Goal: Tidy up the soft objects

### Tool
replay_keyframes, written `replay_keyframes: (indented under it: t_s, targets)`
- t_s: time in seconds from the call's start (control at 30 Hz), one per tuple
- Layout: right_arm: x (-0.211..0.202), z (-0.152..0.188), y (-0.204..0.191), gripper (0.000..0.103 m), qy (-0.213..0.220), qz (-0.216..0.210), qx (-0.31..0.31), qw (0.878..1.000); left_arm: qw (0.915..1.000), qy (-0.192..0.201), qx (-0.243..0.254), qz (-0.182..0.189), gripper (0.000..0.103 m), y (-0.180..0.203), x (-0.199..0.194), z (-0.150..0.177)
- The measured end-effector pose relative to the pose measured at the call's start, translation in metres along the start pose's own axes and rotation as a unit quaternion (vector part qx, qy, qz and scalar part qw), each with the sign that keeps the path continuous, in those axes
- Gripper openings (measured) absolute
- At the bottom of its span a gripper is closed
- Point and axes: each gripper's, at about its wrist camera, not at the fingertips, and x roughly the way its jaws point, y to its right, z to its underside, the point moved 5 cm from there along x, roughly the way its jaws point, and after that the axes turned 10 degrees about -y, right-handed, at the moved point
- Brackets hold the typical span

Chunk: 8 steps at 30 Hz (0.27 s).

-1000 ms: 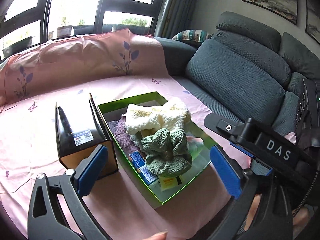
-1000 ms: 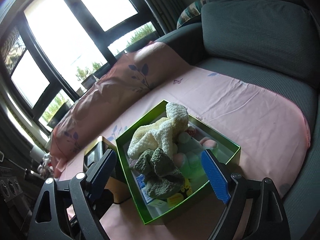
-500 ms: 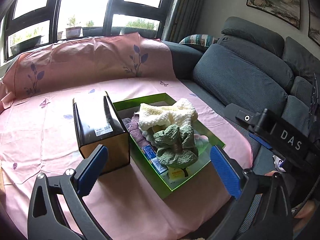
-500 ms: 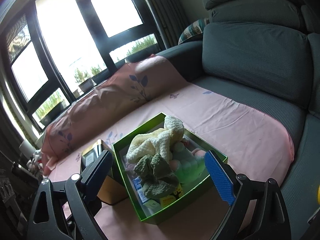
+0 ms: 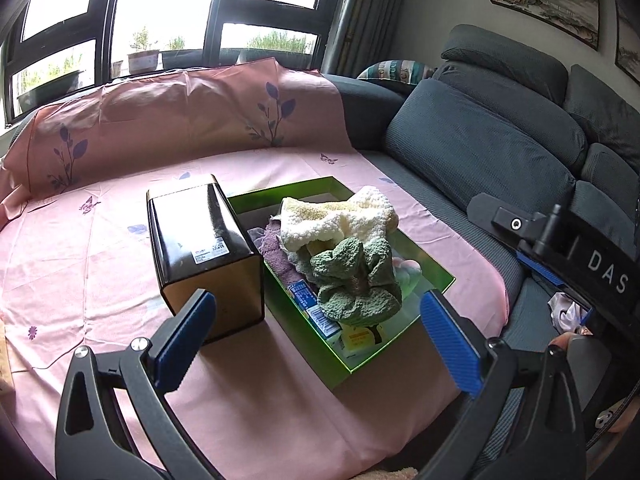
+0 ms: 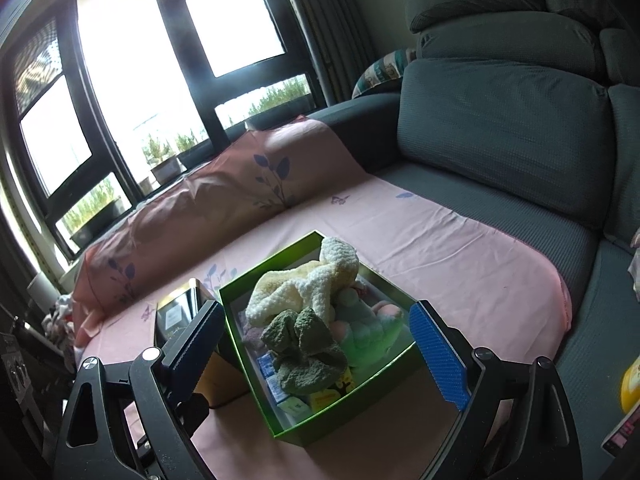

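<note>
A grey sofa (image 5: 492,152) is running along the right side in front of me, and a pink sheet (image 5: 100,248) printed with purple leaves is covering the seat and climbing the backrest under the window. On the sheet, toward its near edge, a green box (image 5: 436,268) is sitting open-topped, and a black box (image 5: 200,224) with a white label is lying just beside its left wall, touching or nearly so; I cannot tell which. Inside the green box the soft things are heaping above the rim: a cream fluffy cloth (image 5: 336,220) is lying on top toward the far end, a green fluffy cloth (image 5: 356,280) is bunching up at the near end, a mauve cloth (image 5: 274,248) is showing along the left wall, and a pale pink and green plush (image 6: 372,328) is peeking out on the right. Small blue and yellow packets (image 5: 316,308) are lying on the box floor at the near corner. My left gripper (image 5: 316,340) is hovering over the sheet's near edge with its blue pads spread wide, holding nothing. My right gripper (image 6: 316,356) is hanging above the green box's near corner, likewise gaping wide and empty.
</note>
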Motion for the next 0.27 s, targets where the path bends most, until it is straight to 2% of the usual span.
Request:
replay_keyframes:
  t_s: [0.27]
  targets:
    - [0.0026,-0.0004,0.0006,0.094,-0.006,0.016,-0.001,1.0,0.9999,-0.001,-0.008,0.007,0.102,-0.0031,-0.0009,-0.0004]
